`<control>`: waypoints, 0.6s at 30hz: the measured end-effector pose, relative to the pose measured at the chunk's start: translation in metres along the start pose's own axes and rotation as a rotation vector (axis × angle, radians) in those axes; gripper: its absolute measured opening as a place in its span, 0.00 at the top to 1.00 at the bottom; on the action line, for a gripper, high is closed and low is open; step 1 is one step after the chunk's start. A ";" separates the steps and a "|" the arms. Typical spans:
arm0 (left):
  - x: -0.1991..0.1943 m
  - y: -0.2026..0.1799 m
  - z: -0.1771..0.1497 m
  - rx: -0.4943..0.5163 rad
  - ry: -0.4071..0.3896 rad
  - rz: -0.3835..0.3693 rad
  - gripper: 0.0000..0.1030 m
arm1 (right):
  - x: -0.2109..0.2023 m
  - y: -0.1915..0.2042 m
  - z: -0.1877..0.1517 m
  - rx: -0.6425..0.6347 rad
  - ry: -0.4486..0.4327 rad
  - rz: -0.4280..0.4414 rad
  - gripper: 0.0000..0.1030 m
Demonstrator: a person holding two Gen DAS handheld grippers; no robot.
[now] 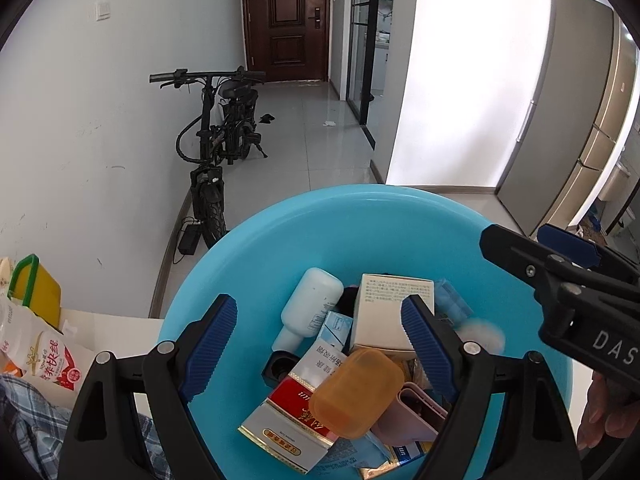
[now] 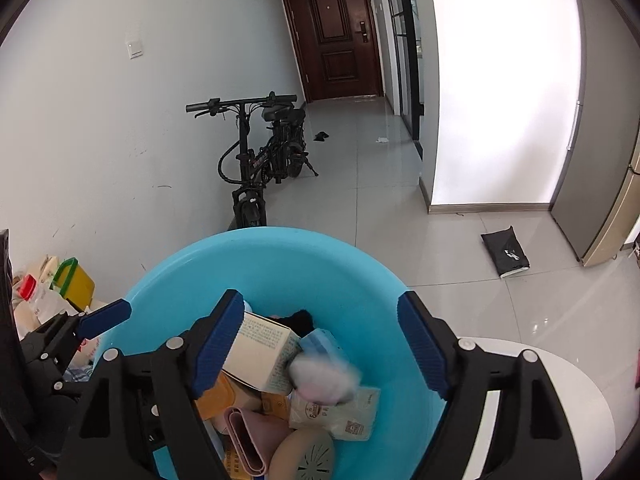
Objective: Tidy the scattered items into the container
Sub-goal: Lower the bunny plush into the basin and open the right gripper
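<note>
While both grippers hang over it with jaws apart and empty, the round turquoise basin (image 1: 360, 224) on the white table (image 2: 568, 392) brims with clutter. A white bottle (image 1: 312, 304), cream box (image 1: 384, 312), orange case (image 1: 356, 392) and a blurred, perhaps fluffy, pale ball (image 2: 324, 376) lie inside.

Legible: "DAS" in white on right gripper (image 1: 560, 276) body; "米快线" on white-red packet (image 1: 50, 360).
</note>
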State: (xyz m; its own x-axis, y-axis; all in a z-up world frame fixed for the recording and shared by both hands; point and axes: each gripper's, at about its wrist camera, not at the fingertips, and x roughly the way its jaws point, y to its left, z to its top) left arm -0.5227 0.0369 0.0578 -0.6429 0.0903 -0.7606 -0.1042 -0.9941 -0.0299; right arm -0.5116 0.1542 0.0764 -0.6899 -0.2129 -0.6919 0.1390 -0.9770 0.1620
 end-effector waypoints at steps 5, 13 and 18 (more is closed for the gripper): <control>-0.004 0.009 0.001 -0.024 -0.007 0.020 0.17 | -0.001 0.000 0.000 -0.009 0.008 -0.011 0.24; -0.011 0.011 0.000 -0.046 -0.012 -0.004 0.17 | -0.005 0.000 -0.005 -0.004 0.007 -0.005 0.24; -0.018 0.007 0.001 -0.034 -0.024 -0.005 0.17 | -0.010 -0.003 -0.005 0.024 -0.003 0.000 0.24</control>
State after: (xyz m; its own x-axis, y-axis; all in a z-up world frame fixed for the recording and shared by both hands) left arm -0.5131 0.0283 0.0721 -0.6602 0.0964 -0.7449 -0.0823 -0.9950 -0.0559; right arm -0.5013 0.1592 0.0796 -0.6921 -0.2132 -0.6896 0.1222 -0.9762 0.1792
